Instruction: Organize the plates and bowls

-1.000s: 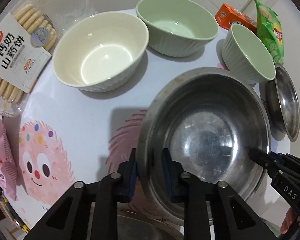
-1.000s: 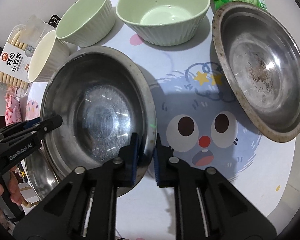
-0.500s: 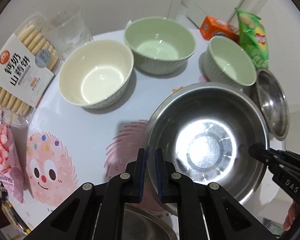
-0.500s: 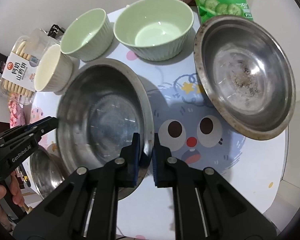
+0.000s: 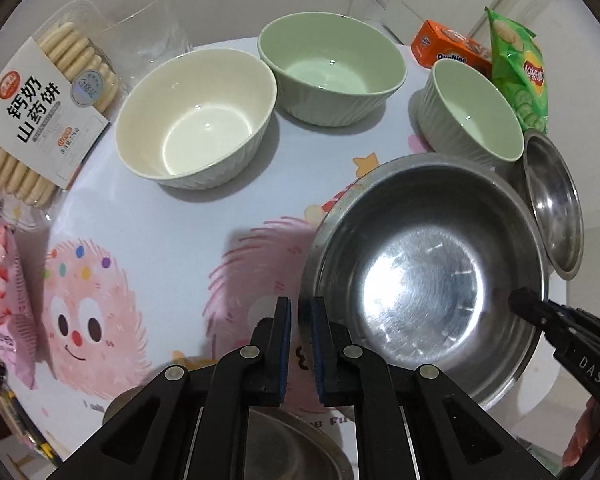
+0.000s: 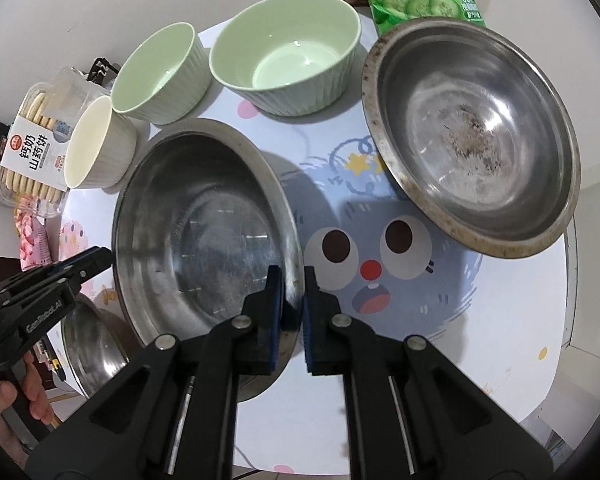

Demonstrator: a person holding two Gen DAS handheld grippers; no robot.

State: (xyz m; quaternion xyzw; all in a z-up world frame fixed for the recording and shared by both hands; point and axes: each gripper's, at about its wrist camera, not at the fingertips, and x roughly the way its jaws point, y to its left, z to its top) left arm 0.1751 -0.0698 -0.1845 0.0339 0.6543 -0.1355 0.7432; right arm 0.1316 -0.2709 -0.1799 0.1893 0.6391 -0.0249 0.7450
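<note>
A large steel bowl (image 5: 424,276) (image 6: 196,224) stands on the table in front of both grippers. My right gripper (image 6: 293,280) is shut on its near rim. My left gripper (image 5: 299,310) is shut and empty, just left of the bowl's rim and apart from it. A cream bowl (image 5: 196,116) (image 6: 96,144), a wide green bowl (image 5: 332,72) (image 6: 288,52) and a small green bowl (image 5: 472,112) (image 6: 160,72) stand behind. A second steel bowl (image 6: 472,132) (image 5: 554,204) with dark residue stands to the right. Another steel bowl (image 5: 284,444) (image 6: 92,344) lies under the left gripper.
A biscuit pack (image 5: 32,112) and a pink snack bag (image 5: 4,300) lie at the left edge. A clear glass (image 5: 148,28), an orange box (image 5: 448,48) and a green crisp bag (image 5: 520,76) stand at the back. The cartoon tablecloth (image 6: 380,264) covers the table.
My left gripper let go of the large steel bowl's rim, shut and drew back to its left. The bowl came down and away from both cameras. My right gripper kept its hold.
</note>
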